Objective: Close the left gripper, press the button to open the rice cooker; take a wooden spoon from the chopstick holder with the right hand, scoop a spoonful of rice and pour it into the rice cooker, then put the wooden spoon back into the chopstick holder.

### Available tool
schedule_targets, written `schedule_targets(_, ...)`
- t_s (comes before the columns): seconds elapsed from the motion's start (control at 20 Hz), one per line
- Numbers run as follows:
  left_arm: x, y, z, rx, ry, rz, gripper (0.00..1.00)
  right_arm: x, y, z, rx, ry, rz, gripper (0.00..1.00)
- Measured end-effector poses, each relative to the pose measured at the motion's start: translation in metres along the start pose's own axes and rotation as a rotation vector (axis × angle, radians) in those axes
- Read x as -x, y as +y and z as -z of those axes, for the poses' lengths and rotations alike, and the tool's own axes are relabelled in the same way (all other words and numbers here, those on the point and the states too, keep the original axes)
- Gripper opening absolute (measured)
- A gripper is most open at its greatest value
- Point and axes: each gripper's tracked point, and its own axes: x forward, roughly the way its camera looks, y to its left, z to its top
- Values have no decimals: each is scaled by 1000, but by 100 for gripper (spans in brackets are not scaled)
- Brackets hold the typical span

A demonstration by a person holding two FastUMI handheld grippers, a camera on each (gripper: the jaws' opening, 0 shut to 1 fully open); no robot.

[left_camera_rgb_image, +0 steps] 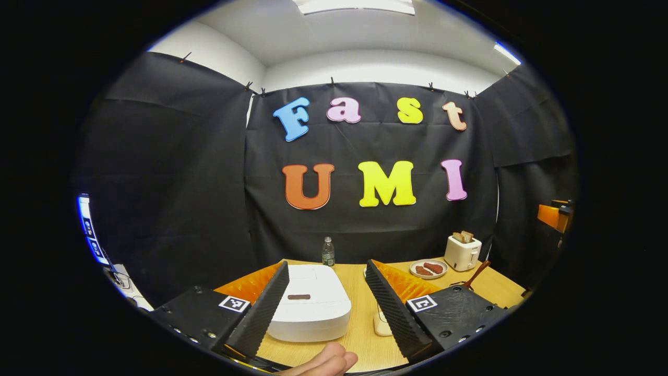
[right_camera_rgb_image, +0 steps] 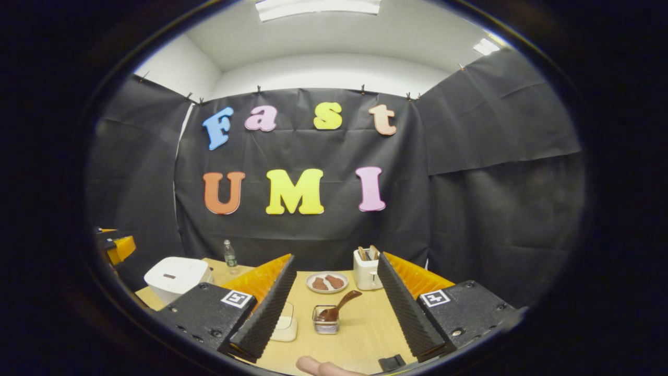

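The white rice cooker, lid down, sits on the wooden table. Before it the left gripper gapes wide, empty. Right of the cooker, the right gripper spreads apart, empty, facing the chopstick holder with its wooden spoon.

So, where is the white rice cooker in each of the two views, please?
Left gripper view: the rice cooker sits low in the centre, between the tool's two fingers, lid closed.
Right gripper view: it stands at the far left edge of the table.
Shared landmark: the water bottle behind it, by the wall.
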Motion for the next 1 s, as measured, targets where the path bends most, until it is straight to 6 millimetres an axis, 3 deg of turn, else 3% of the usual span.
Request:
schedule_targets(0.4,-18,12,17,11,36,-10,94,-11,-6,17,-24,15,5,100)
schedule_targets(0.65,-36,20,43,11,104,-24,93,-19,-6,30,-29,32,2,100)
schedule_targets(0.9,-57,26,68,-15,188,-20,66,-26,-2,44,-27,48,-10,100)
schedule_targets(0.95,-61,27,72,-17,205,-18,70,-29,-1,46,-26,50,-12,100)
schedule_targets(1.0,-64,29,76,-19,219,-21,50,-29,0,49,-24,54,-13,100)
